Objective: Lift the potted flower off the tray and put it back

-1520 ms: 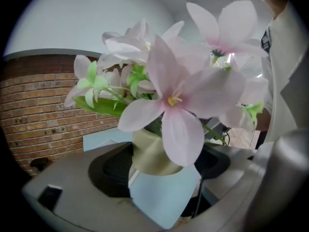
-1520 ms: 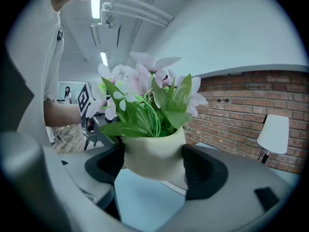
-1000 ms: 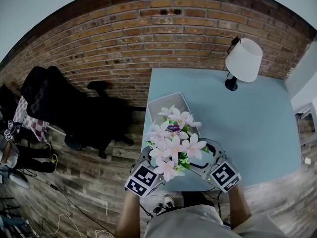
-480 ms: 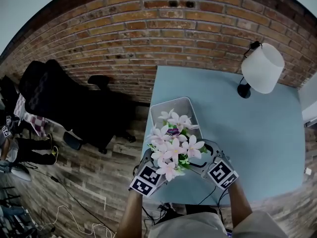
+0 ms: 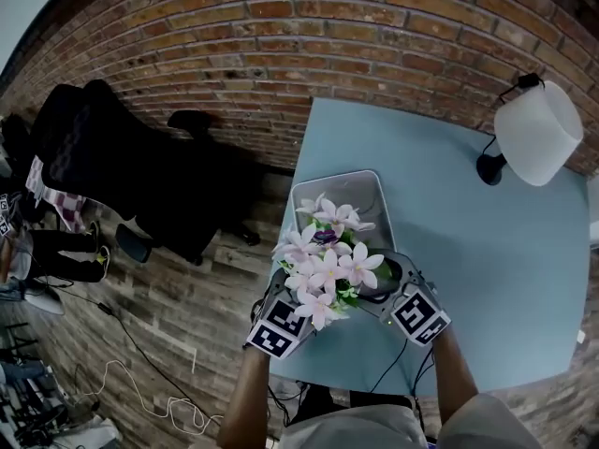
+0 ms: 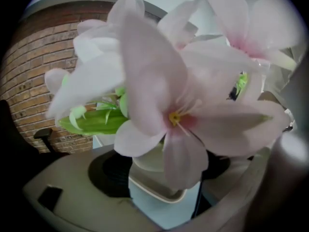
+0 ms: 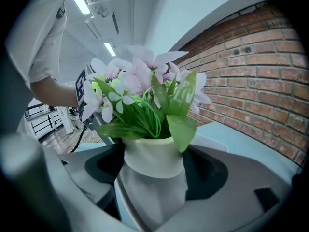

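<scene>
- Two hand-held grippers clamp one thing from opposite sides: a cream-white pot of artificial pink-white flowers, held near the front edge of the pale blue worktop.
- Left gripper: its jaws stand part-way apart with the pot's cream body between them and a dark pad at either side of it. Big pale petals fill most of that view.
- Right gripper: its jaws are set to the same width. Their dark inner faces press on the pot's rim band from both sides.
- Inside the pot is a dense bunch of pink-centred blooms with one small purple flower among them. Broad green leaves droop over the rim.
- One shallow light grey rectangular tray lies on the worktop just beyond the grippers, toward the red brick wall.
- In the head view the blooms overlap the tray's near end, and the pot itself is hidden under them.
- In the left gripper view a rounded corner of the tray shows directly below the pot's base. Whether the pot touches the tray or hangs above it cannot be told.
- Both of the person's forearms reach in from the bottom edge of the head view, one behind each gripper's marker cube.
- At the worktop's far right corner stands a table lamp with a white shade and a black base.
- Left of the worktop, on the wood-plank floor, are a black office chair and loose cables.
</scene>
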`<state>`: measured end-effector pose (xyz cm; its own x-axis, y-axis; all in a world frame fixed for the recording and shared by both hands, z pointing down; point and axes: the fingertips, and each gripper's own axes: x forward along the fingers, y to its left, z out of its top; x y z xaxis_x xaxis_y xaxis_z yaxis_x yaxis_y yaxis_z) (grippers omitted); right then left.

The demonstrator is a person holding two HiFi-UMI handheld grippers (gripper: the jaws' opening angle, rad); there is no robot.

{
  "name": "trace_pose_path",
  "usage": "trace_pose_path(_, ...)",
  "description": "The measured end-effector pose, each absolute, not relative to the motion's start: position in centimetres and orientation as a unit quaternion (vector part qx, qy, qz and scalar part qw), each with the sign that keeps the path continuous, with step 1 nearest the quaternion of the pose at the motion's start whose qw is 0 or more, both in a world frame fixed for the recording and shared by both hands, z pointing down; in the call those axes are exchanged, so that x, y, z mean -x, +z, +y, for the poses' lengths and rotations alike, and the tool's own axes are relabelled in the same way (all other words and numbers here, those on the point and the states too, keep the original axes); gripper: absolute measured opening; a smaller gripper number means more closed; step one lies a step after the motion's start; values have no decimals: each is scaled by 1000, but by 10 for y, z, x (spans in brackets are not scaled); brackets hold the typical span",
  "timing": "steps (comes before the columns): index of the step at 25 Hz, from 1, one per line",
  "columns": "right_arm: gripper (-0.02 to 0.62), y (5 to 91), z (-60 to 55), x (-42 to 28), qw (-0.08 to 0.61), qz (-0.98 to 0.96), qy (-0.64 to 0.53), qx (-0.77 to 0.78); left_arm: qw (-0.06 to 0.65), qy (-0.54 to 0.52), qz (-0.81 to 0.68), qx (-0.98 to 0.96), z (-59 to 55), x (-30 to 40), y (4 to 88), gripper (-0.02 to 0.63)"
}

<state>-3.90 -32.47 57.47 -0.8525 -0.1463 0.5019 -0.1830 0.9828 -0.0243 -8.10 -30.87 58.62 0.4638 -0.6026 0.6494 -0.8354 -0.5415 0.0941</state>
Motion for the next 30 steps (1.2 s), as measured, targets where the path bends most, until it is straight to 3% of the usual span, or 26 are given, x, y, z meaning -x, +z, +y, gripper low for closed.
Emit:
trace_pose_path(14, 396, 622, -341, 49, 265, -959, 63, -76, 238, 301, -429, -818, -318, 92, 642, 416)
trace_pose_path(30, 408, 626, -347, 50, 245, -965, 57, -75, 223, 296, -430, -823, -325, 91, 638, 419)
